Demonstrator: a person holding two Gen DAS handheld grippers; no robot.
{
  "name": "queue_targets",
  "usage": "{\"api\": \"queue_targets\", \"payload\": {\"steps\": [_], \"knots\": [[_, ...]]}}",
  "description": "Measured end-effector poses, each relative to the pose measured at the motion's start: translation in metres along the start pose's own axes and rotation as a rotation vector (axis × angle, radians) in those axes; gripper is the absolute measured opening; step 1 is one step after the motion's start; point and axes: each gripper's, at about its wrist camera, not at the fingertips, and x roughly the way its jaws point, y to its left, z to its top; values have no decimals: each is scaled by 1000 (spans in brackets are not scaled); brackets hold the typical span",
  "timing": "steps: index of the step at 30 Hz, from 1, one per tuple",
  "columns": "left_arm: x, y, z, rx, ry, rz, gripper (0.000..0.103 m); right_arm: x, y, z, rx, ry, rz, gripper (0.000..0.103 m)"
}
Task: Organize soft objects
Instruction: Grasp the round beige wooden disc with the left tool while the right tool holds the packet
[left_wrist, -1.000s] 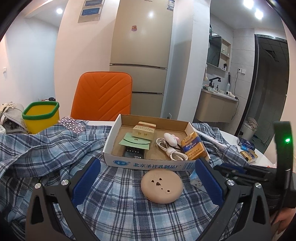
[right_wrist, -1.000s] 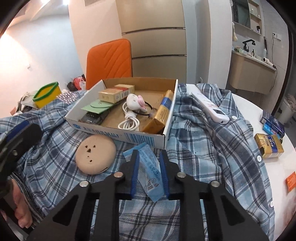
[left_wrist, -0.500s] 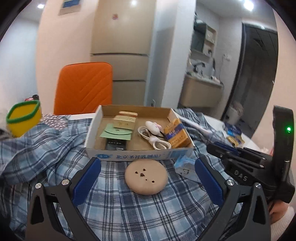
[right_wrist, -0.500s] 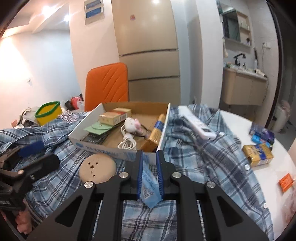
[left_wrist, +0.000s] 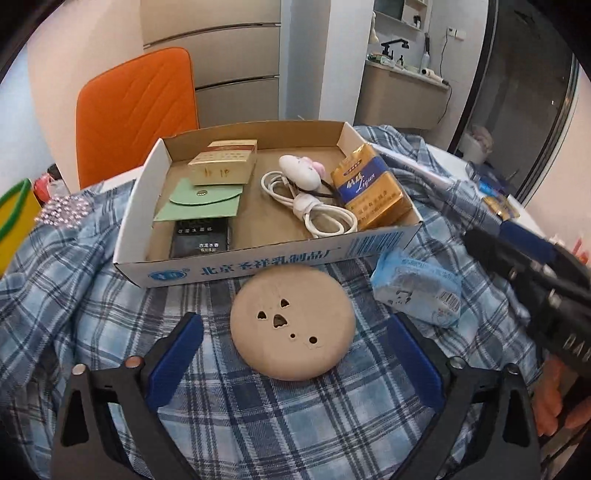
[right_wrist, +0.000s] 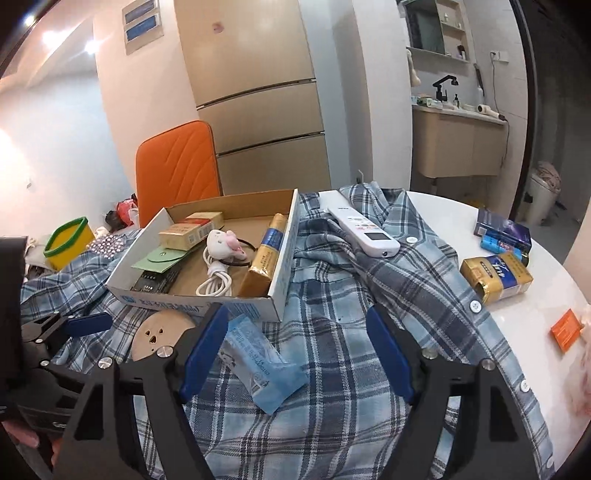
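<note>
A person's left gripper (left_wrist: 293, 354) hangs with its blue pads spread wide on either side of a tan round pad (left_wrist: 291, 323), which lies flat on a plaid shirt (left_wrist: 295, 424) just in front of a cardboard box (left_wrist: 258, 264). Nothing is gripped on this side: the disc sits between the open fingers, clear of both, its near edge closer to the pads than its far one.

To take it well, the left hand would likely need to come lower and a little forward, so the pads meet the disc's rim at its widest line and not the loose cloth beneath; a shallow bite could pinch the shirt or let the soft disc fold and slip.

Further right, a pale blue tissue pack (right_wrist: 258, 363) rests on the shirt, near the box's front corner. The right gripper (right_wrist: 297, 354) has just been opening and now stands released, the pack lying free between its fingers and hard against the left-hand pad, with clear fabric between it and the other pad. It looks set down, not held.

Inside the box lie small cartons, a green pouch (left_wrist: 201, 203), a coiled white cable (left_wrist: 314, 210) and a gold pack (left_wrist: 371, 186). A white remote (right_wrist: 364, 230) rests on the shirt beyond, and loose packs sit on the white table (right_wrist: 517, 325) at far right.
</note>
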Motion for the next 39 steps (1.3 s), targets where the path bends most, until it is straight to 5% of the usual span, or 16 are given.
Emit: {"api": "queue_targets", "payload": {"steps": [9, 16, 25, 32, 34, 39], "knots": [[21, 21, -4, -95, 106, -105, 97, 3, 5, -1, -22, 19, -7, 76], [23, 10, -5, -51, 107, -51, 96, 4, 6, -1, -29, 21, -15, 76], [22, 8, -8, -36, 96, -26, 75, 5, 6, -1, -32, 26, -14, 76], [-3, 3, -11, -7, -11, -41, 61, 9, 8, -2, -40, 51, 8, 76], [-11, -1, -14, 14, -28, -14, 34, 13, 9, -2, -47, 73, 28, 75], [-10, 2, -19, 7, 16, -25, 34, 16, 10, -3, -45, 96, 52, 73]]}}
